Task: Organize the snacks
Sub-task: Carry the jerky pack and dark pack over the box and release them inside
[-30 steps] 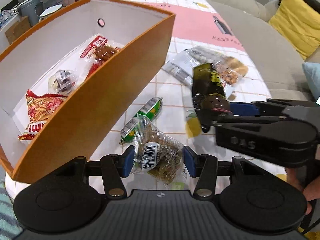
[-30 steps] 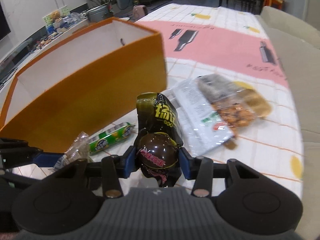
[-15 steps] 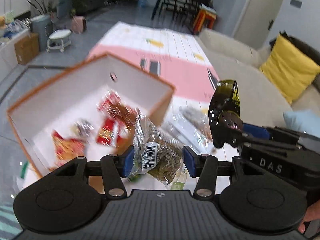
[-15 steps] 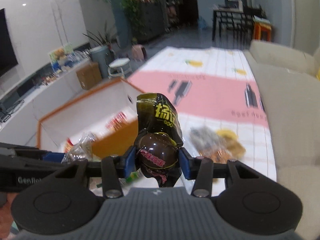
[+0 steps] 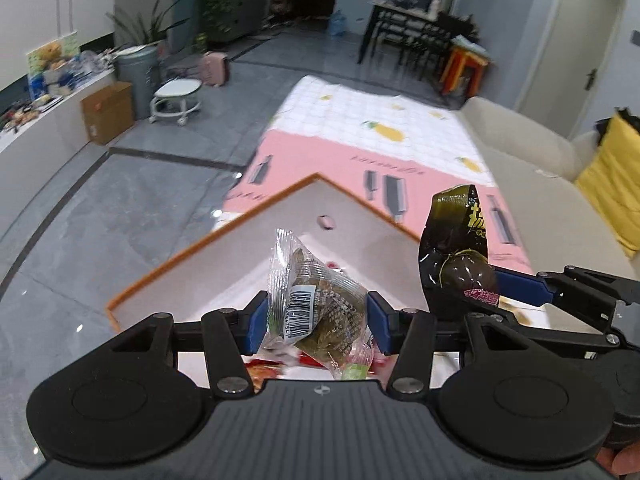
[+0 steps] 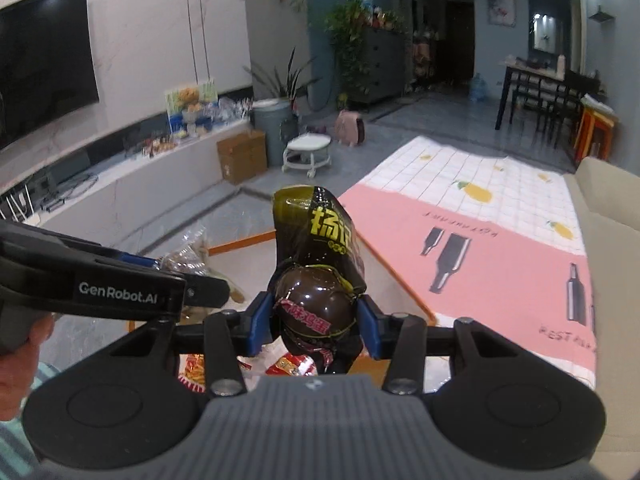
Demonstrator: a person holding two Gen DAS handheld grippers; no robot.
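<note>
My left gripper (image 5: 318, 320) is shut on a clear packet of brown snack (image 5: 320, 312) with a barcode, held above the orange box (image 5: 224, 232) with white inside. My right gripper (image 6: 316, 316) is shut on a dark olive egg packet (image 6: 316, 256) with yellow characters, also over the box (image 6: 404, 288). The egg packet (image 5: 456, 256) and the right gripper show at the right of the left wrist view. The clear packet (image 6: 188, 256) and the left gripper's arm show at the left of the right wrist view. Red snack packets (image 6: 288, 364) lie in the box below.
The box stands on a pink and white checked tablecloth (image 5: 400, 152). A beige sofa (image 5: 532, 184) with a yellow cushion (image 5: 612, 192) runs along the right. Grey floor, a white stool (image 5: 176, 96) and a cardboard box (image 5: 108, 116) lie to the left.
Both grippers have risen from the table and moved over the open box with their packets. The view now looks further across the room.
</note>
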